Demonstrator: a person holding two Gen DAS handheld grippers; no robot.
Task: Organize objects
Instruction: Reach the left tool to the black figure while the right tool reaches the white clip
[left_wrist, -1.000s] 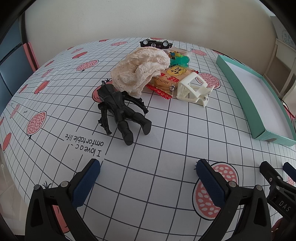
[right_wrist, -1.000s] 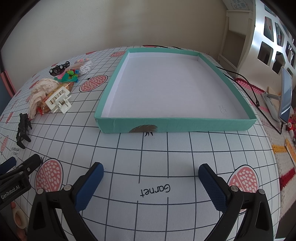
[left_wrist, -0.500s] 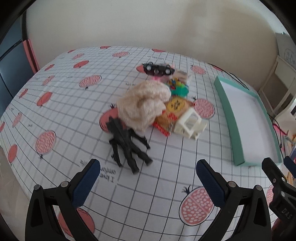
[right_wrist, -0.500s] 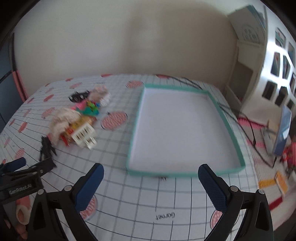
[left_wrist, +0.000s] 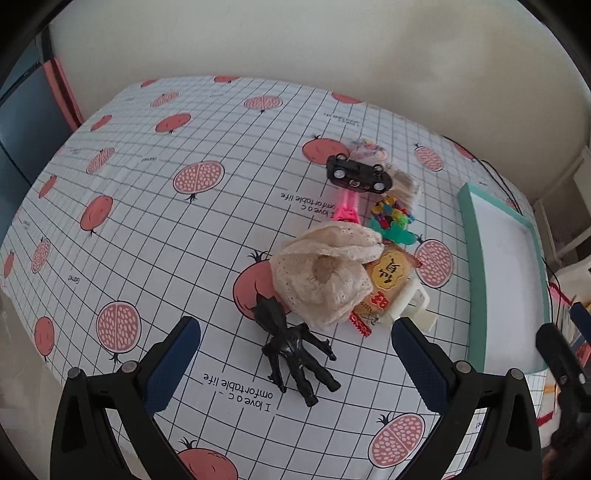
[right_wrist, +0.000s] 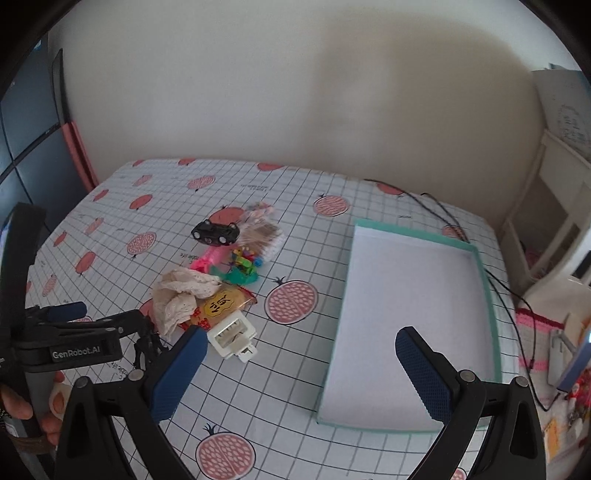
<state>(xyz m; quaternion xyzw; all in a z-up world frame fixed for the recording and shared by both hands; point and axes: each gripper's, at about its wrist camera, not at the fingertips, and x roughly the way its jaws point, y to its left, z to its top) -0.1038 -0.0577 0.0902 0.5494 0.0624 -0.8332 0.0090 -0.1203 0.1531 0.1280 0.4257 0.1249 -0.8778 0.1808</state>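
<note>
The pile of small things, with the black figure (left_wrist: 295, 354) at its near end and the cream lace cloth (left_wrist: 325, 273) draped over the snack packet (left_wrist: 388, 277), lies mid-table, left of the empty teal tray (right_wrist: 413, 314). A grab at the cloth could drag the packet and the white plastic piece (right_wrist: 232, 334) along. The left gripper (left_wrist: 295, 365) hovers above the figure, fingers spread, touching nothing. The right gripper (right_wrist: 299, 373) hangs near the tray's left wall, likewise spread and empty.

Home room: table with pomegranate-print grid cloth (right_wrist: 295, 369), plain cream wall (right_wrist: 295, 92), white shelf unit (right_wrist: 554, 206) by the right edge, pink knitted rug (right_wrist: 532, 321).
</note>
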